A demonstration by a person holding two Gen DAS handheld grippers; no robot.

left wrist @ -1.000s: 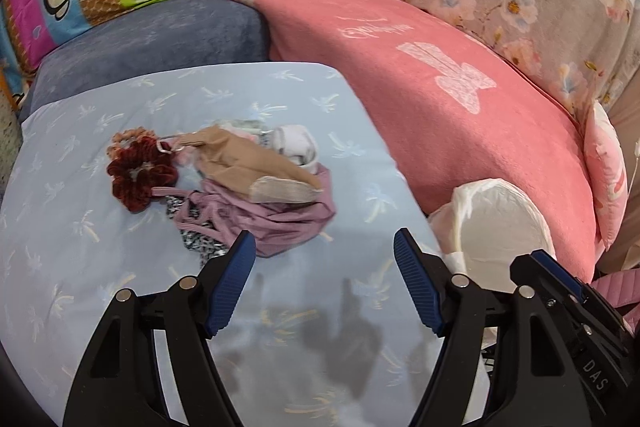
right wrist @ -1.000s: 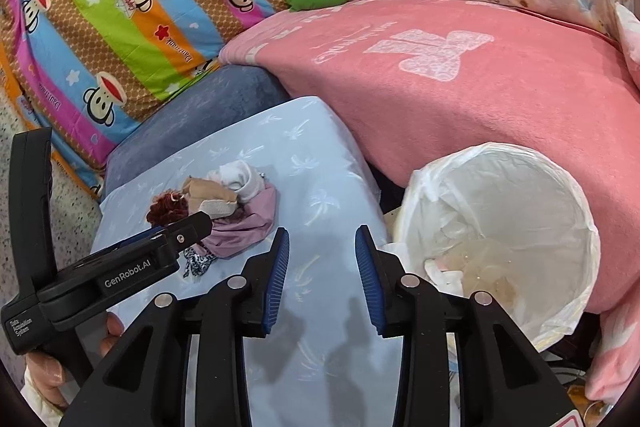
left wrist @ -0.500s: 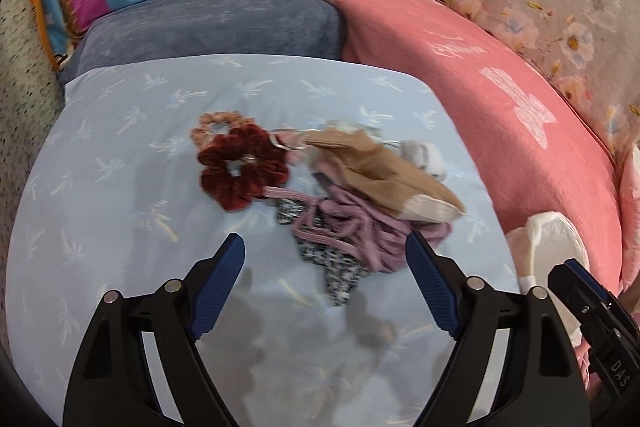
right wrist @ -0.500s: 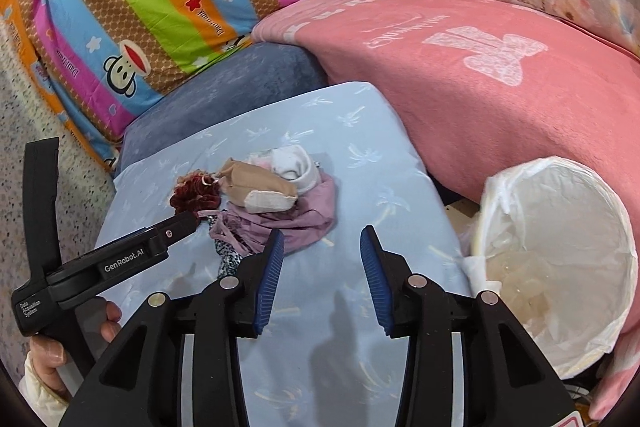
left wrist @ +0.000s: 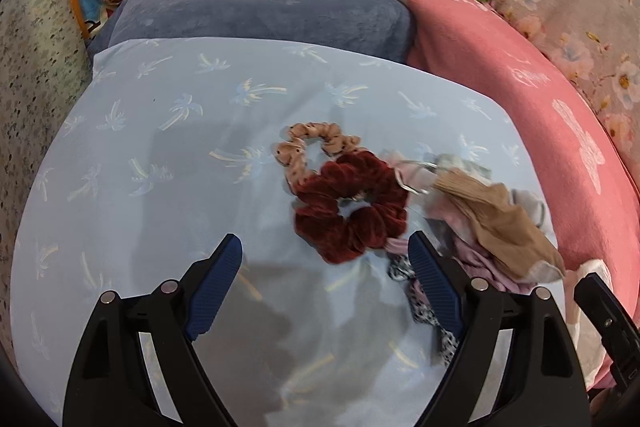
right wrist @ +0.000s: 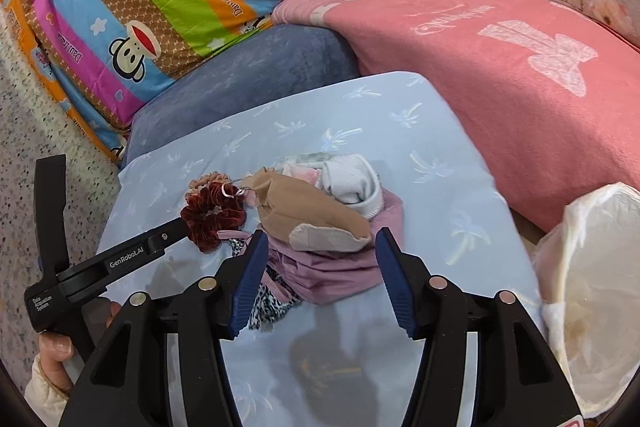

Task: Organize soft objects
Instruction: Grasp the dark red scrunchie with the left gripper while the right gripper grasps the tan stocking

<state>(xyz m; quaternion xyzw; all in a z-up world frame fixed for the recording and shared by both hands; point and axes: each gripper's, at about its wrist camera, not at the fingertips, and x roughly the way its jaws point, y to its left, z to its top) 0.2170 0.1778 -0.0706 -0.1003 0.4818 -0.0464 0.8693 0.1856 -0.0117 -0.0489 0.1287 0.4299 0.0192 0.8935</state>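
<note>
Left tongs [left wrist: 326, 265] spread wide, empty, over the pale blue surface [left wrist: 160, 147]; dark red scrunchie [left wrist: 352, 207] lies just past the tips, at 12 to 1 o'clock. Right tongs [right wrist: 320, 259], jaws just opened further, nothing pinched, straddle the clothing pile [right wrist: 320, 223].

On the pale blue palm-print cushion [left wrist: 168, 131] we count two scrunchies: a dark red velvet one [left wrist: 352, 205] and a tan dotted one [left wrist: 310, 143] touching its far edge. Beside them, toward the pink blanket [right wrist: 500, 75], we count one beige stocking [right wrist: 304, 209], one white sock [right wrist: 354, 185], one mauve garment [right wrist: 344, 273] and one black-and-white spotted piece [right wrist: 266, 303]. Off the cushion's corner stands one white-lined bin [right wrist: 596, 291].
</note>
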